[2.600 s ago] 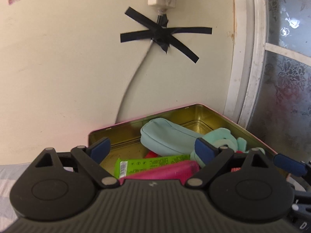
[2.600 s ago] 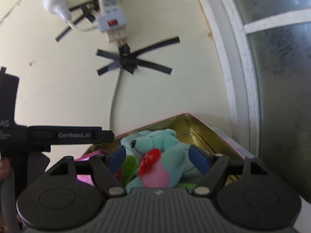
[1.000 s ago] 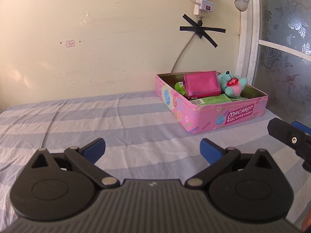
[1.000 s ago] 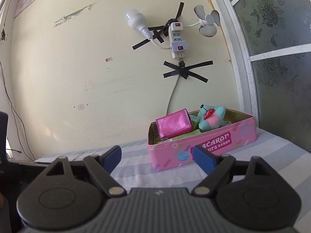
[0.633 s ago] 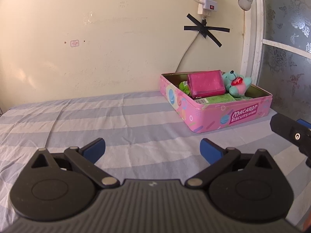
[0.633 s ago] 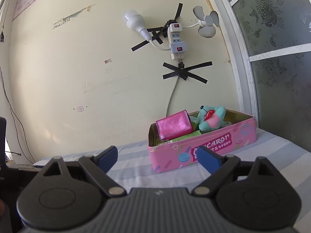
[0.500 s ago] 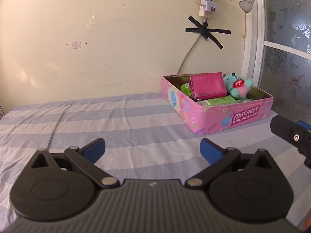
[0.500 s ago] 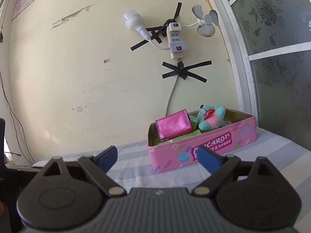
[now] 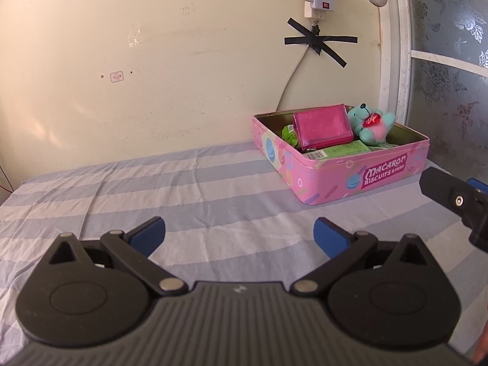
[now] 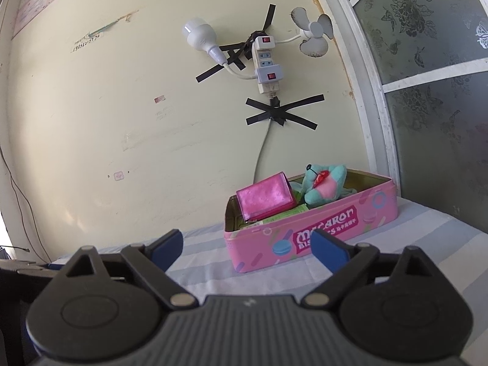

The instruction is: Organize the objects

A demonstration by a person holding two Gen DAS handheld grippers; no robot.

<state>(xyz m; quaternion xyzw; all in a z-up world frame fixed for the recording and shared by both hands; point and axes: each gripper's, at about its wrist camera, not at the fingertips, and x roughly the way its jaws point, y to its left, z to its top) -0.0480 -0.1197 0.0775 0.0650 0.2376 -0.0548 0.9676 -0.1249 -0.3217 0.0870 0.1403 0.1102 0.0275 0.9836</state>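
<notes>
A pink macaron biscuit tin point(image 9: 366, 180) point(image 10: 350, 222) stands at the back right of the striped bed, against the wall. In it lie a pink wallet point(image 9: 321, 125) point(image 10: 265, 199), a teal plush bear with a red heart point(image 9: 372, 122) point(image 10: 323, 183), a green box point(image 9: 341, 151) point(image 10: 283, 215) and a green packet point(image 9: 288, 134). My left gripper point(image 9: 239, 235) is open and empty, well back from the tin over the sheet. My right gripper point(image 10: 247, 247) is open and empty, in front of the tin. Part of the right gripper shows at the right edge of the left wrist view point(image 9: 454, 201).
The blue and white striped sheet point(image 9: 183, 189) covers the bed. On the wall hang a power strip point(image 10: 265, 64), a bulb point(image 10: 199, 38), a small fan point(image 10: 314, 35) and taped cable. A frosted glass window point(image 10: 433, 91) stands right of the tin.
Both grippers have pulled back from inside the tin to well in front of it, empty. The bear and wallet now lie in the tin. In the last half second little has moved.
</notes>
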